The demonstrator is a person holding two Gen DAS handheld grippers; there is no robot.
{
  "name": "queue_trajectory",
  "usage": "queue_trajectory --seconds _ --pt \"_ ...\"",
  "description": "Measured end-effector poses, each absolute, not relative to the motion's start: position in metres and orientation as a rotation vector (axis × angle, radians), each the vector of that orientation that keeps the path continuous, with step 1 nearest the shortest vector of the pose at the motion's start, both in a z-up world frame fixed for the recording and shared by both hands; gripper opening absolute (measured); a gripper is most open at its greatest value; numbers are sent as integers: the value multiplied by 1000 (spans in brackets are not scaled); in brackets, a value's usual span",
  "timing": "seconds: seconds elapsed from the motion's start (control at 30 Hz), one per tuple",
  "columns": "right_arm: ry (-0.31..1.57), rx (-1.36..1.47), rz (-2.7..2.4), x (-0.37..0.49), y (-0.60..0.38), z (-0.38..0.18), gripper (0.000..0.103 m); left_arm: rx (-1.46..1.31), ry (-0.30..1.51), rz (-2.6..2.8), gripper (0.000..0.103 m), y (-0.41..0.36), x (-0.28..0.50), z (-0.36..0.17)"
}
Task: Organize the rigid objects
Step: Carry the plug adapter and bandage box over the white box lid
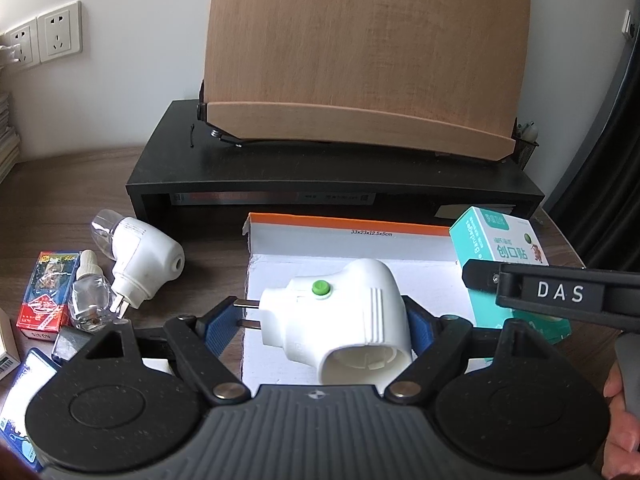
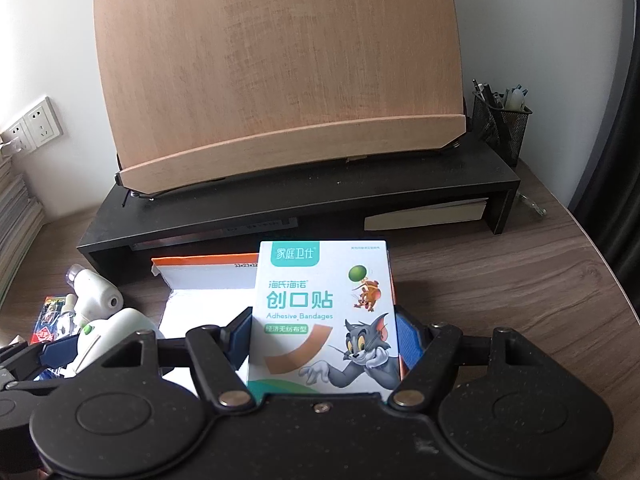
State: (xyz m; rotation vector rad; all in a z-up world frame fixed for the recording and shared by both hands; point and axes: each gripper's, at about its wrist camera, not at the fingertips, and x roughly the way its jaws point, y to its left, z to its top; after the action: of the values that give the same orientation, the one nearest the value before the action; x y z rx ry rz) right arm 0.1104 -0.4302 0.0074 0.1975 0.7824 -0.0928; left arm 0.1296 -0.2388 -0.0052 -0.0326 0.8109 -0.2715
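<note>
white plug adapter (image 1: 344,316): gripped across its body by the left tongs (image 1: 324,320), prongs pointing left, green button on top, held over the open white box (image 1: 360,248).
bandage box (image 2: 324,316): clamped upright between the blue pads of the right tongs (image 2: 324,344), printed face to the camera, above the right part of the white box.
white box: lay flat on the worktop (image 2: 500,288), in front of the black riser (image 2: 320,200), orange rim at its back edge.
riser: carried a wooden book stand (image 2: 280,72); a mesh pen cup (image 2: 502,124) stood at its right end.
left edge of worktop: a second white plug-in unit (image 1: 140,260), a small clear bottle (image 1: 88,296) and a red carton (image 1: 46,292) lay close together.
</note>
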Motion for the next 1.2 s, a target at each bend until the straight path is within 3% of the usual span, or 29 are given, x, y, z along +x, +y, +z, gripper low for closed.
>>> queue_trajectory --seconds 1.2 --pt "821 198 -107 131 -432 -8 84 -14 825 -280 85 -249 147 -18"
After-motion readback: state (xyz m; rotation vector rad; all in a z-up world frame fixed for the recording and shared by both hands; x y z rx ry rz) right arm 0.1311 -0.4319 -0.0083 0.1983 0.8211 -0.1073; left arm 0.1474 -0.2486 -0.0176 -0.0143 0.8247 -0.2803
